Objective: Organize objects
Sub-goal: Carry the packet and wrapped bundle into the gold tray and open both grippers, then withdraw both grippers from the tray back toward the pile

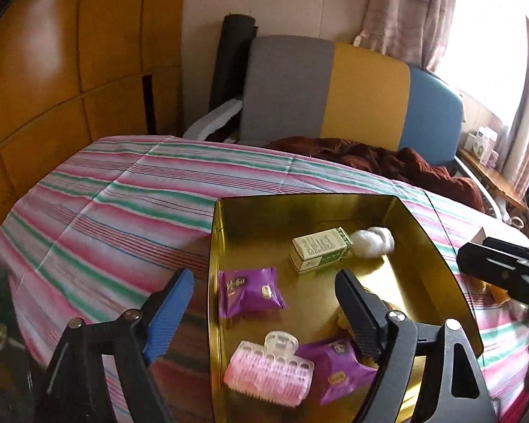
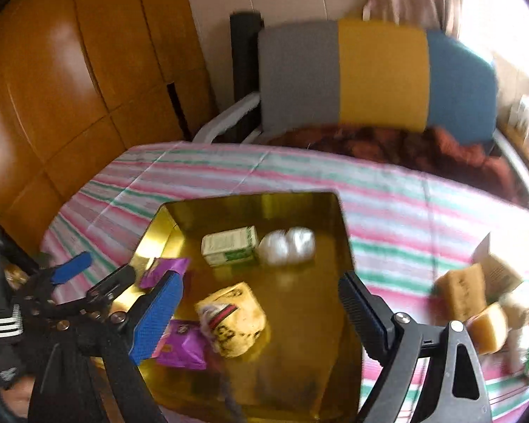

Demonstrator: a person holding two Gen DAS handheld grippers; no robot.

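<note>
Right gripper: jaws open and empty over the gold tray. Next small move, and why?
Probably swing the right gripper right, toward the yellow blocks lying loose on the striped cloth. It holds nothing, the gold tray already has the box, packets and clip, and those blocks sit outside it.

Upper left: wooden wardrobe panels (image 1: 70, 53). Top centre: grey-yellow-blue headboard (image 1: 352, 95), brown blanket (image 1: 388, 162) below it. Curtain (image 1: 412, 10) upper right.
</note>
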